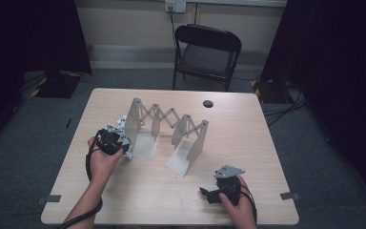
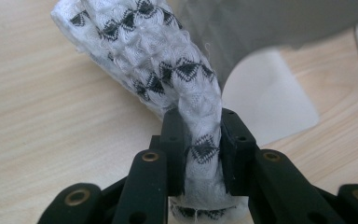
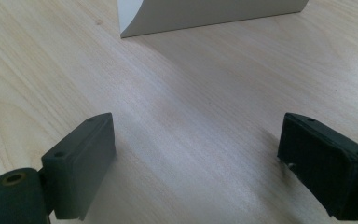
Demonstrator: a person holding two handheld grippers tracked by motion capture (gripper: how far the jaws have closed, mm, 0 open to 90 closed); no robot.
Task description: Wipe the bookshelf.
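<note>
Left gripper view, cloth bunched lengthwise, clamped in tool

A black folding chair stands beyond the wooden table, near a wall socket.

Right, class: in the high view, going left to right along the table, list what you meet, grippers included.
Left gripper, shut on a white patterned cloth → grey folding rack standing on the table → small dark hole in the tabletop → right gripper, its jaws open.
</note>
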